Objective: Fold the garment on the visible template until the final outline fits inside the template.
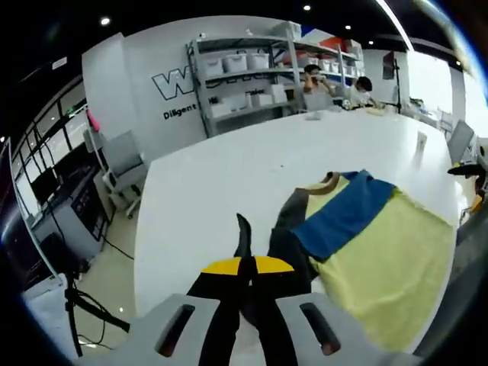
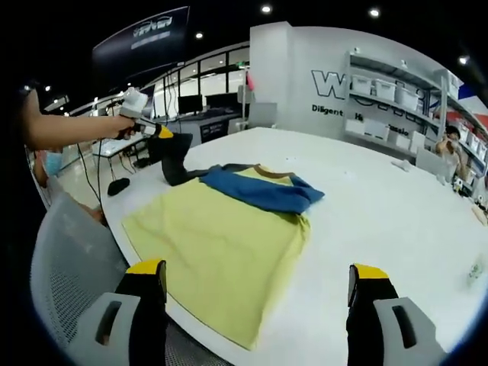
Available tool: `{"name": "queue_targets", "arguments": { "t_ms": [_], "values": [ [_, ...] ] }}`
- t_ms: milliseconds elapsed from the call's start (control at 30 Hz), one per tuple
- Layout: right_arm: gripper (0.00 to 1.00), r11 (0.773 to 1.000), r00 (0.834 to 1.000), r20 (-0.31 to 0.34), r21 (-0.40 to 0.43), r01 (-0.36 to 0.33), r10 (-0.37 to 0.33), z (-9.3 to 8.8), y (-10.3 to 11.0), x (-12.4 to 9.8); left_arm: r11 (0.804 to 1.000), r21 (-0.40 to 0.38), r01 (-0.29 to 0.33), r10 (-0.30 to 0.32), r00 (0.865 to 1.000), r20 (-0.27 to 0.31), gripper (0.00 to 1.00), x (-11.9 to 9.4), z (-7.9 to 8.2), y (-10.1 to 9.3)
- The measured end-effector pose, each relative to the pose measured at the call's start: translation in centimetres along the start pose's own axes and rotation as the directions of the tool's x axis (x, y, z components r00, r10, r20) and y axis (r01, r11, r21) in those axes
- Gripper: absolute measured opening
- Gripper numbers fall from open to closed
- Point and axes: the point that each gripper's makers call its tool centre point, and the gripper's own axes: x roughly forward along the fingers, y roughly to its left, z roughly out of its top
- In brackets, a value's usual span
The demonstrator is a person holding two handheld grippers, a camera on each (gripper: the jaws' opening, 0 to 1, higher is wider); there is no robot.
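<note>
Storage bins (image 1: 245, 62) sit on the shelving (image 1: 229, 76) at 12 o'clock in the left gripper view, contents too small to tell. Left gripper (image 1: 245, 263) is clenched on the dark sleeve (image 1: 284, 229) of the yellow-and-blue shirt (image 2: 229, 244), lying on the white desk (image 2: 381, 206). Right gripper (image 2: 255, 286) hangs released over the shirt's near hem, cut off at 6 o'clock

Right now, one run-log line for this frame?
left hand-held gripper: shut on dark sleeve | right hand-held gripper: open, above table edge | shirt: blue sleeve folded across
</note>
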Motion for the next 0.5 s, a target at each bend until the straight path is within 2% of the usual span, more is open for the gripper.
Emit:
{"name": "queue_targets", "arguments": {
  "t_ms": [233, 333, 500],
  "values": [
    [0.99, 1.0, 1.0, 0.006, 0.012, -0.001, 0.001, 0.0, 0.0, 0.0, 1.0, 0.002, 0.009, -0.009, 0.997, 0.082, 0.05, 0.8, 5.1, -0.4],
    [0.99, 1.0, 1.0, 0.003, 0.009, -0.005, 0.005, 0.0, 0.1, 0.0, 0.999, 0.013, 0.029, -0.031, 0.993, 0.116, 0.05, 1.1, 7.5, -1.4],
    [0.99, 1.0, 1.0, 0.007, 0.018, -0.01, 0.01, 0.0, 0.2, 0.0, 0.997, 0.045, 0.061, -0.068, 0.986, 0.153, 0.05, 1.8, 10.5, -3.6]
  ]
}}
